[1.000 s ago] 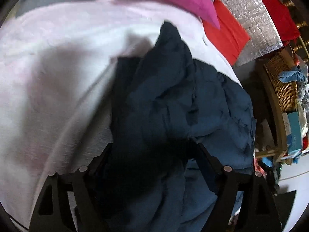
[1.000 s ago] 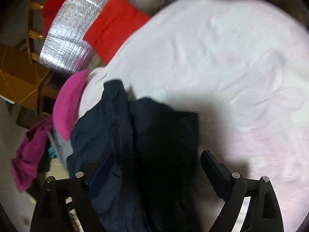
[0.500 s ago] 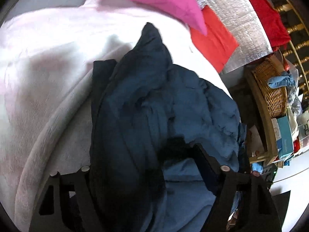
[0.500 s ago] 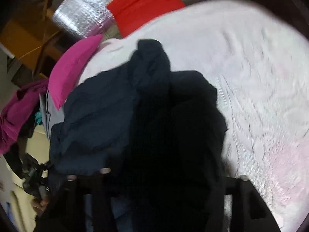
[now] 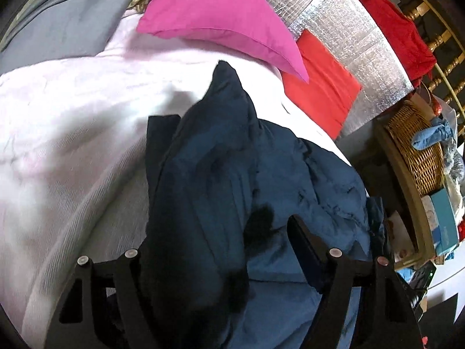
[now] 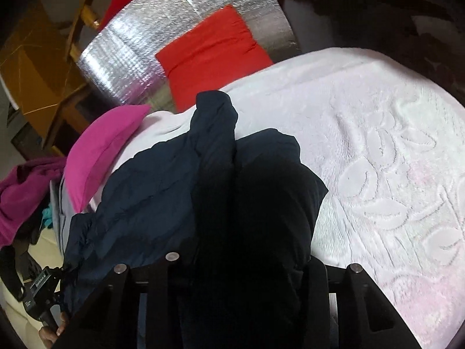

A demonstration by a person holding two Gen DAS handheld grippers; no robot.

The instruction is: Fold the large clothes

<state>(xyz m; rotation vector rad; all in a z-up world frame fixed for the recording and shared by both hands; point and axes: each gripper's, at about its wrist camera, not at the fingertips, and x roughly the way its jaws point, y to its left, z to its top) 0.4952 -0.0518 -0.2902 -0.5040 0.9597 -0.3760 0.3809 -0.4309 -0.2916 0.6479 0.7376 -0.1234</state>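
Since the earlier frame the right tool (image 6: 235, 264) has been closing its jaws, and they now pinch a thick bunch of the dark navy garment (image 6: 162, 192), which fills more of that view than before. In the left wrist view the pink pillow (image 5: 221, 20) has slid lower into frame. The left tool (image 5: 221, 250) stands fairly wide, with folds of the garment (image 5: 232, 174) bunched between its fingers; whether the pads press on the cloth I cannot tell. The garment lies crumpled on the white embossed bedspread (image 6: 392, 160), near the bed's edge, its far tip pointing toward a red cushion (image 6: 209, 49) that leans against a silver foil sheet (image 6: 130, 58). Beside the bed, a wicker basket (image 5: 418, 151) holds a blue cloth (image 5: 433, 136) and a clear bag. Just below it stands a teal box (image 5: 444, 221); its print is too small to read.
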